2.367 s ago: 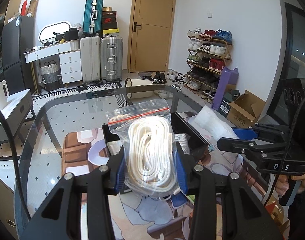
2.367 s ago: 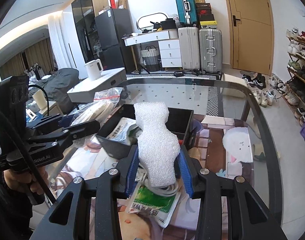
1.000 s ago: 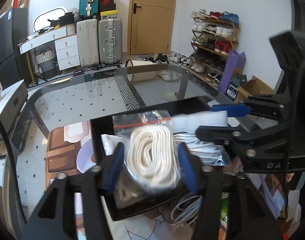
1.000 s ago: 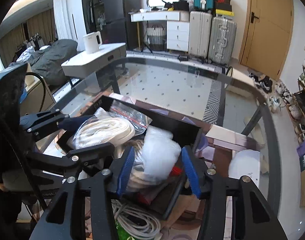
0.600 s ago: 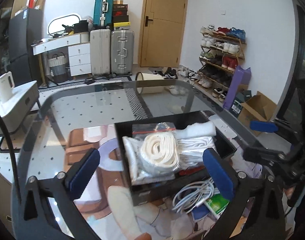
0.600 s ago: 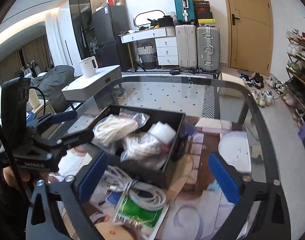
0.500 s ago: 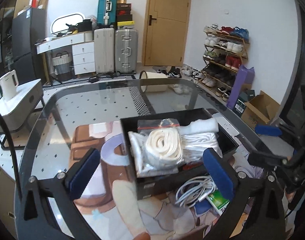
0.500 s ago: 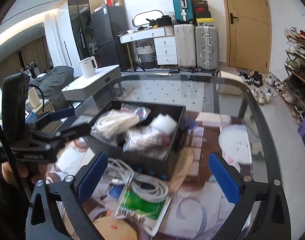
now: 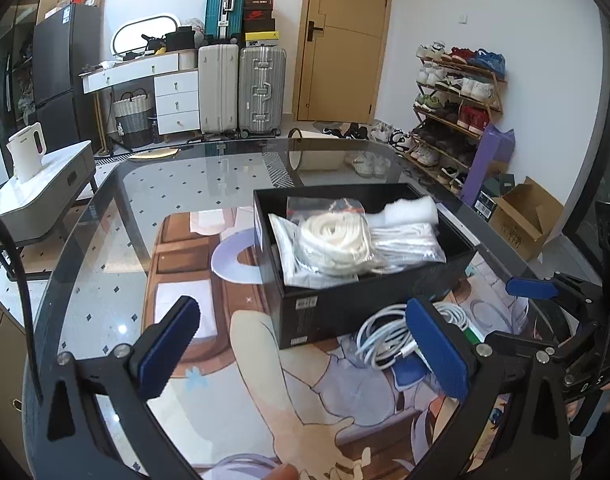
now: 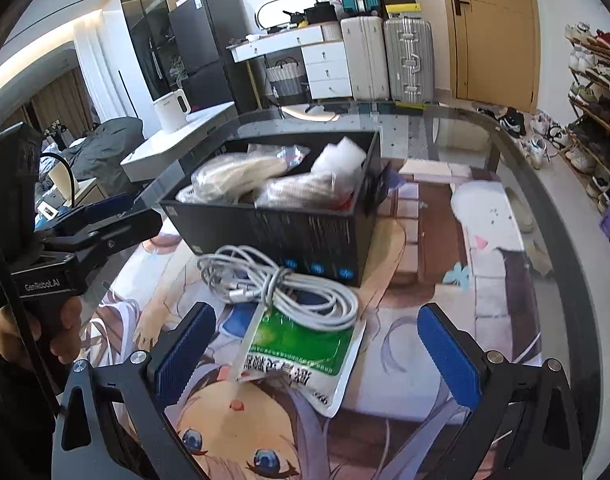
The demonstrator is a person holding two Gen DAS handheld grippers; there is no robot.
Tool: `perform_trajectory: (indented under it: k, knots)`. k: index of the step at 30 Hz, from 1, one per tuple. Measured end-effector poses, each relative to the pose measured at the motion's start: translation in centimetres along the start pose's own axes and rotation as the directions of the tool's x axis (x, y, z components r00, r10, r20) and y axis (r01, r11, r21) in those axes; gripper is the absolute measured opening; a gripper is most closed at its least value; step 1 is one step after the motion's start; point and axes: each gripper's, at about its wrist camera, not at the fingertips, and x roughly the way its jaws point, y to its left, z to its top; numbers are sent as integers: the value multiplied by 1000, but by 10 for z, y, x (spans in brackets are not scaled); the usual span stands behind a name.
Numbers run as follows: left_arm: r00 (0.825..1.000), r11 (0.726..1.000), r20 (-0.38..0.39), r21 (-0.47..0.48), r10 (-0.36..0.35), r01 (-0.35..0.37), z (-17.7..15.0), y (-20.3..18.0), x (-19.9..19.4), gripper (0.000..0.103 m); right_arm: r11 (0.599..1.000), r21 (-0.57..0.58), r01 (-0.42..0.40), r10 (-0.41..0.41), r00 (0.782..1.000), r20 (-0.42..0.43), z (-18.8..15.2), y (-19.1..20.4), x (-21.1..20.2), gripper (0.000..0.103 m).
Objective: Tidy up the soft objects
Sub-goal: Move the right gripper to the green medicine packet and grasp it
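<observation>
Fingers on both grippers are spread wide with nothing between them. Low in the right wrist view, the right gripper (image 10: 315, 348) frames the green packet (image 10: 301, 346), which lies flat in the lower centre, its long axis running toward upper left. Just beyond, resting partly on it, is the coiled white cable (image 10: 281, 284), touching the black box (image 10: 305, 236). That box already holds the bagged rope (image 9: 333, 240) and foam piece (image 9: 409, 210). The left gripper (image 9: 305, 340) sits left of the cable, so the right seems nearer.
</observation>
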Motion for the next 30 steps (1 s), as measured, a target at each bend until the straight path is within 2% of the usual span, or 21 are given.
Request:
perform_trajectory:
  k: [13,23,30]
  knots:
    - [999,1000,-35,7,12,-12,-15,-1,4,103,1000,-16,13,-14,997,-81,-18,14,23,102]
    - [999,1000,-43,-1,16,-16,-16,3,6,103,999,-36,38,-42,993,-107,-22,23,37,102]
    - [999,1000,-45,-5,17,-17,-19,5,7,103,994,-63,88,-95,988,-124,-18,22,48,102]
